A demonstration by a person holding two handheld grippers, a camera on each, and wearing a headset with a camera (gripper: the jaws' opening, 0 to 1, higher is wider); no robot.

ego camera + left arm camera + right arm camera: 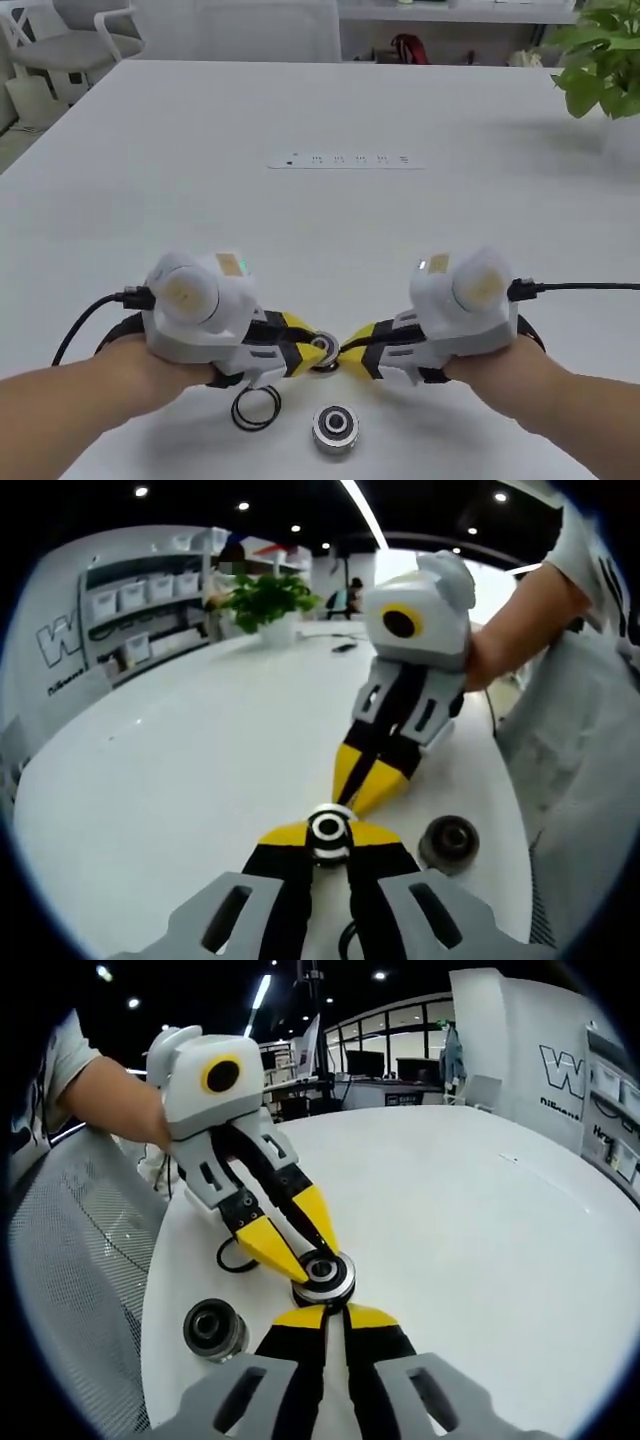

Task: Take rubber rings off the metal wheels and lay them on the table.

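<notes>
A small metal wheel (324, 350) with a black rubber ring round its rim hangs just above the table between both grippers. My left gripper (311, 353) is shut on it, one yellow-tipped jaw on each flat side; in its own view the wheel (328, 827) sits between the left gripper's (331, 836) tips. My right gripper (335, 1316) is shut, pinching the near rim of the wheel (323, 1276), where the rubber ring runs. A second wheel (335, 426) stands on the table in front. Two loose black rubber rings (256, 407) lie beside it.
A white power strip (345, 160) lies mid-table. At the far right corner stands a green plant (603, 58), and a white chair (70, 40) is beyond the far left edge. A black cable (85, 325) trails from each gripper.
</notes>
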